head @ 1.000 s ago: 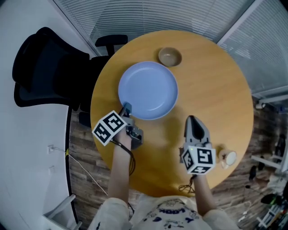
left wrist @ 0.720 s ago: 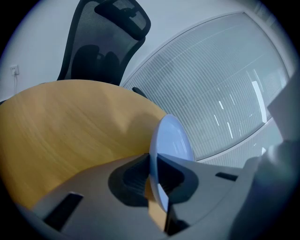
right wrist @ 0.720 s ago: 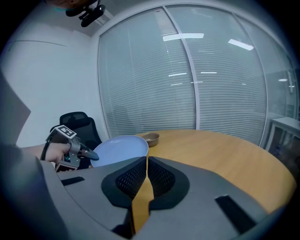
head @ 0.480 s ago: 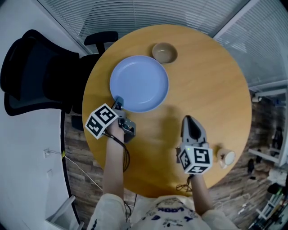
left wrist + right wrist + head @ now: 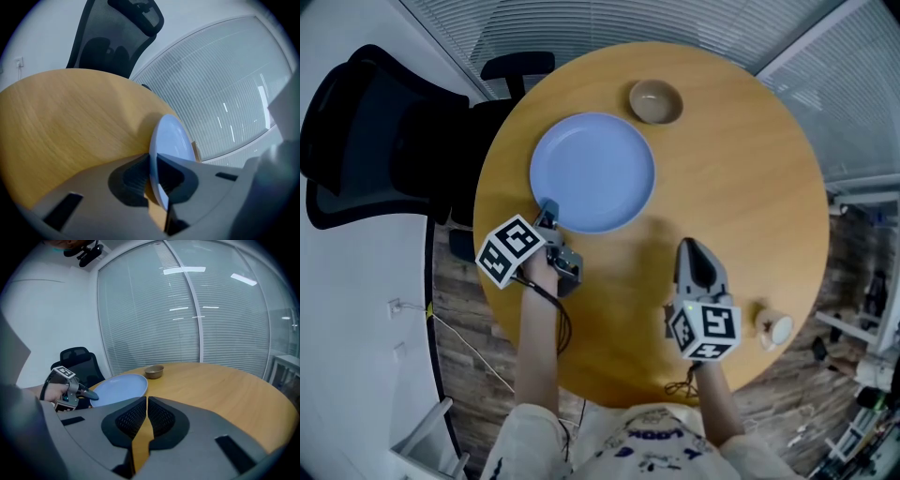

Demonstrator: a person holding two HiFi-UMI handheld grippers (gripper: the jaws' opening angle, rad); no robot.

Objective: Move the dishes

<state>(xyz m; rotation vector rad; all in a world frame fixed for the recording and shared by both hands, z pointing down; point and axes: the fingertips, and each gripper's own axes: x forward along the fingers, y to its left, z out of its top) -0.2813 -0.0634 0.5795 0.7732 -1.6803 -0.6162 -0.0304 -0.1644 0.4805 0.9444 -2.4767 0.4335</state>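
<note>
We are pinching the blue plate (image 5: pixel 592 172) by its rim with left tongs (image 5: pixel 153 161); right tongs (image 5: pixel 146 401) closed, empty. Tilting could slip it.

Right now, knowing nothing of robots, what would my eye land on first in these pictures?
Most striking is the big pale blue plate on the left half of the round wooden table, its near rim pinched between the fingers of the left gripper. Beyond it, near the table's far edge, sits a small brown bowl. The right gripper is over bare wood, fingers together, holding nothing.
</note>
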